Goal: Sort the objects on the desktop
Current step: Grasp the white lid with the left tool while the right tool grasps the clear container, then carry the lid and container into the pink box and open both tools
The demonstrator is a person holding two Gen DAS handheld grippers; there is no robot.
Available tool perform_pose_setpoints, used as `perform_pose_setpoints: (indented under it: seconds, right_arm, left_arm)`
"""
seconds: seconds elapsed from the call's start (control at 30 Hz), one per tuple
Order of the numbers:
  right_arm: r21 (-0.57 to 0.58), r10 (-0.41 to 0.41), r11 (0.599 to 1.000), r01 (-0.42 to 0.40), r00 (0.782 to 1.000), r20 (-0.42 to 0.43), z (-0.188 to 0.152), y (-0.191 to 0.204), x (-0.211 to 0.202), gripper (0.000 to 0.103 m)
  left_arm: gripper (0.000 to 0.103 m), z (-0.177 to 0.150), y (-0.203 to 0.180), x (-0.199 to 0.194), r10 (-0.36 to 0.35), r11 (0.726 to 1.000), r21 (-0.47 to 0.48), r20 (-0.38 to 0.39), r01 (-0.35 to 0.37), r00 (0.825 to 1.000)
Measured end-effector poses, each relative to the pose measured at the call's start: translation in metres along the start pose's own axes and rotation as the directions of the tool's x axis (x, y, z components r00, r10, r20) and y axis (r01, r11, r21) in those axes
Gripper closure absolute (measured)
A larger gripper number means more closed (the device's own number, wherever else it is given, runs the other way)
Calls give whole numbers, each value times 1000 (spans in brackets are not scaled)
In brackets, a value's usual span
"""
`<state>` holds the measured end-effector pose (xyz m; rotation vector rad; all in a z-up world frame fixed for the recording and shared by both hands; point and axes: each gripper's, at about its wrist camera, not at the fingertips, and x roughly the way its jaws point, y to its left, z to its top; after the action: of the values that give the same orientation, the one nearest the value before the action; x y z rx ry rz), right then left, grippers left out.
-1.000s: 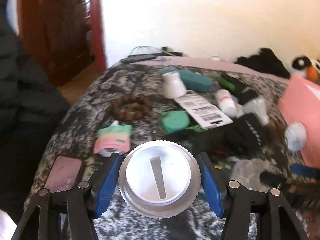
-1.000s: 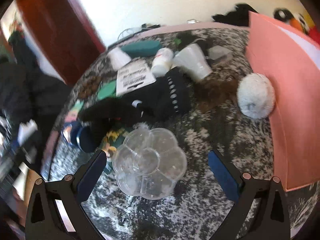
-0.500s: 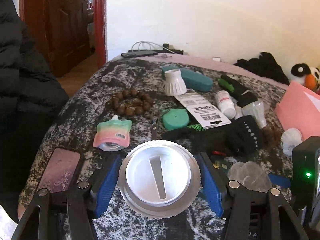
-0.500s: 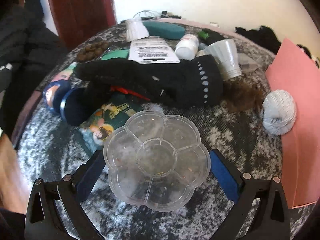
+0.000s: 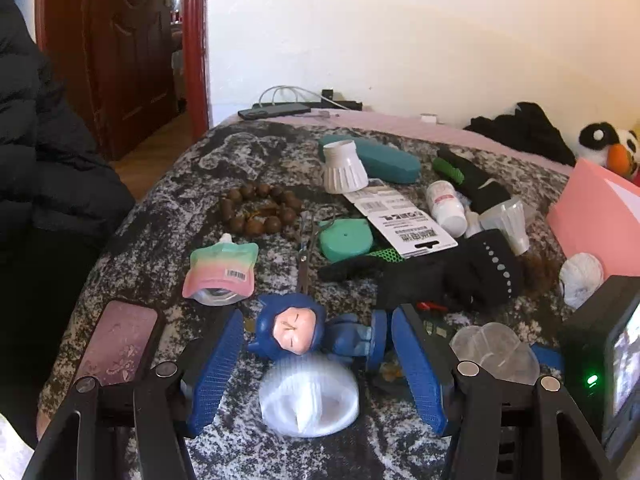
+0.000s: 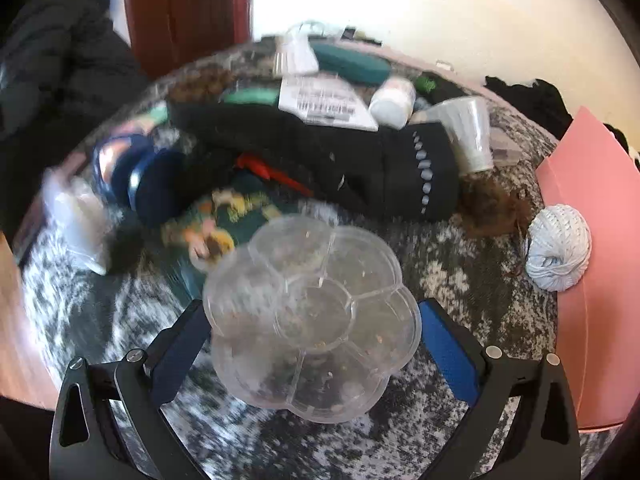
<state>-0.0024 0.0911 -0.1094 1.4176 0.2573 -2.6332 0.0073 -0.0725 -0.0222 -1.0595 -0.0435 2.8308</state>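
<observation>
My left gripper (image 5: 317, 314) stands open over the patterned cloth. A silver lid (image 5: 308, 398) shows as a blur low between its fingers, clear of both blue pads. Just past the fingertips lies a blue figurine (image 5: 300, 332). My right gripper (image 6: 312, 306) is open around a clear flower-shaped compartment box (image 6: 312, 320); the pads sit close against its sides, and the gap is as wide as before. The left wrist view shows the same box (image 5: 494, 350) resting on the cloth. A black glove (image 6: 320, 152) lies behind it.
A pink folder (image 6: 592, 240) borders the right side, with a white yarn ball (image 6: 558, 248) against it. Brown beads (image 5: 260, 208), a pastel pouch (image 5: 220, 272), a teal case (image 5: 380, 160), cups and a bottle crowd the cloth. A pink phone case (image 5: 120, 340) lies front left.
The silver lid has left the left jaws and dropped low, uncovering the blue figurine. The right gripper has come down closer around the clear box and rolled.
</observation>
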Motion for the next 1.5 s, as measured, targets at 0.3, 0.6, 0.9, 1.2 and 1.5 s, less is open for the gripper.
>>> perform_pose_setpoints:
  seconds: [0.3, 0.6, 0.9, 1.2, 1.5]
  right_arm:
    - [56, 64, 996, -63, 998, -6, -1, -11, 7, 1]
    - [156, 115, 978, -135, 985, 129, 5, -34, -36, 1]
    - [175, 145, 966, -188, 962, 233, 2, -51, -78, 1]
    - [249, 22, 957, -147, 897, 442, -7, -86, -141, 1]
    - [587, -409, 807, 70, 783, 468, -47, -195, -198, 1]
  left_arm:
    - [33, -18, 8, 30, 72, 996, 54, -112, -66, 991]
    - [8, -36, 9, 66, 66, 997, 59, -210, -55, 975]
    - [38, -43, -2, 99, 83, 996, 43, -232, -75, 969]
    - [38, -11, -33, 15, 49, 997, 53, 26, -50, 998]
    - [38, 20, -182, -21, -247, 947, 237, 94, 219, 964]
